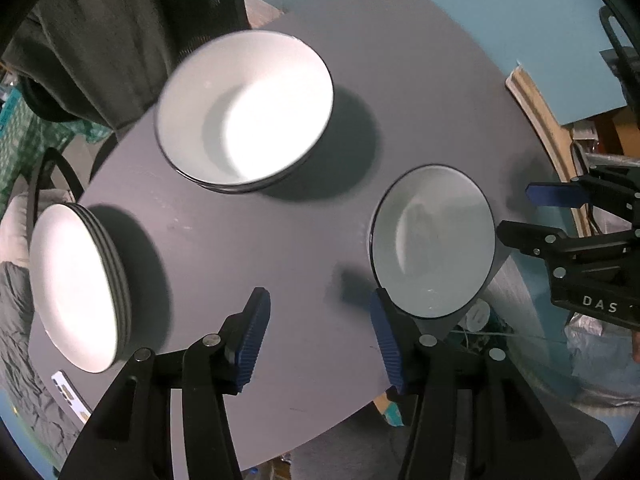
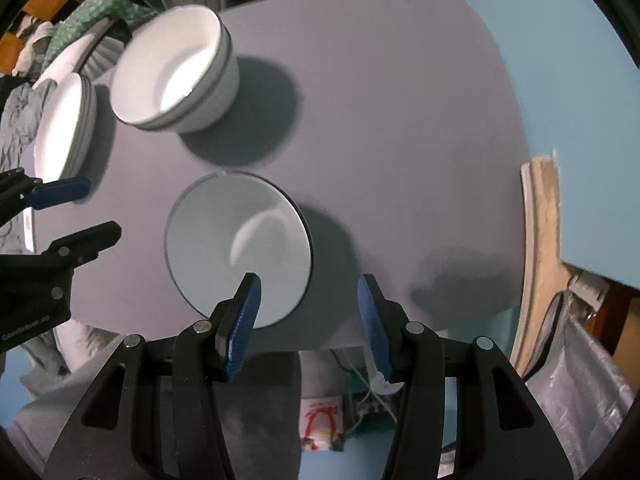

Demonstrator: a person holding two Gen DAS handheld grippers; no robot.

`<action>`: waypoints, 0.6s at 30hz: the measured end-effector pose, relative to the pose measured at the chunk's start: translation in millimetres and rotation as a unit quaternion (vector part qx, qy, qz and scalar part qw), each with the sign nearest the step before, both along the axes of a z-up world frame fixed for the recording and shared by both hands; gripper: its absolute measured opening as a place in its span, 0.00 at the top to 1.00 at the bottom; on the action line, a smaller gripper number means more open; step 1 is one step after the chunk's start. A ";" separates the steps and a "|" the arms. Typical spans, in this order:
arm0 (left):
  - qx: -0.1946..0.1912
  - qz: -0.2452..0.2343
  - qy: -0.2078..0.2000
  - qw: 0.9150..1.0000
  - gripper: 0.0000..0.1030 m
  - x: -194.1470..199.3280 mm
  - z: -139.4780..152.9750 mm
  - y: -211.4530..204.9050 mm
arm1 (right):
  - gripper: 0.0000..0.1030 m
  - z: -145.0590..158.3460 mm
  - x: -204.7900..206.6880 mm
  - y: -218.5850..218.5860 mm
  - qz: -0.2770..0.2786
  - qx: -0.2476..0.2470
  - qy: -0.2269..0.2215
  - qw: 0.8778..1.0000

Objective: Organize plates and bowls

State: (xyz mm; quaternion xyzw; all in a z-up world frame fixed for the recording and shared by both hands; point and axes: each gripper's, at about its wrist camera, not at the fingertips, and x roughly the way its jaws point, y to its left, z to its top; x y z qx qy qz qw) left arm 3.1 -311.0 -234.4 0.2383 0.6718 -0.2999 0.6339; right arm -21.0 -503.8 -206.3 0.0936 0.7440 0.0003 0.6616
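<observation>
On the grey table (image 1: 400, 80) stand a stack of white dark-rimmed bowls (image 1: 244, 108), a single white bowl (image 1: 434, 240) near the table's edge, and a stack of white plates (image 1: 76, 284) at the left. My left gripper (image 1: 318, 296) hovers open over bare table, its right pad just beside the single bowl's rim. In the right wrist view, my right gripper (image 2: 309, 280) is open above the single bowl (image 2: 236, 248). Its left pad lies over the bowl's near rim, and nothing is gripped. The bowl stack (image 2: 172, 68) and plates (image 2: 64, 128) lie beyond.
A phone (image 1: 70, 394) lies at the table corner beside the plates. Dark clothing (image 1: 100, 40) hangs behind the table. A curved wooden board (image 2: 540, 240) and a plastic bag (image 2: 580, 360) stand off the right edge. Each gripper shows in the other's view: right gripper (image 1: 532, 216), left gripper (image 2: 88, 212).
</observation>
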 end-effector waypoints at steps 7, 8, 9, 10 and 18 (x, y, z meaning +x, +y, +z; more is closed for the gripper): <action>0.013 0.004 0.018 1.000 0.48 -2.7 -21.1 -11.8 | 0.53 -27.7 2.0 -1.6 -0.008 0.007 0.014 1.000; 0.015 0.005 0.020 1.000 0.48 -2.4 -24.1 -13.9 | 0.53 -31.7 3.2 -2.4 -0.009 0.007 0.016 1.000; 0.014 0.008 0.022 1.000 0.47 -1.9 -26.3 -16.0 | 0.53 -35.7 4.5 -3.0 -0.010 0.009 0.017 1.000; 0.012 0.009 0.023 1.000 0.47 -0.7 -27.6 -13.4 | 0.53 -38.8 5.1 -3.0 -0.011 0.012 0.017 1.000; 0.021 0.007 0.023 0.999 0.47 0.6 -44.0 -22.1 | 0.53 -63.8 14.6 0.3 0.003 0.015 0.025 1.000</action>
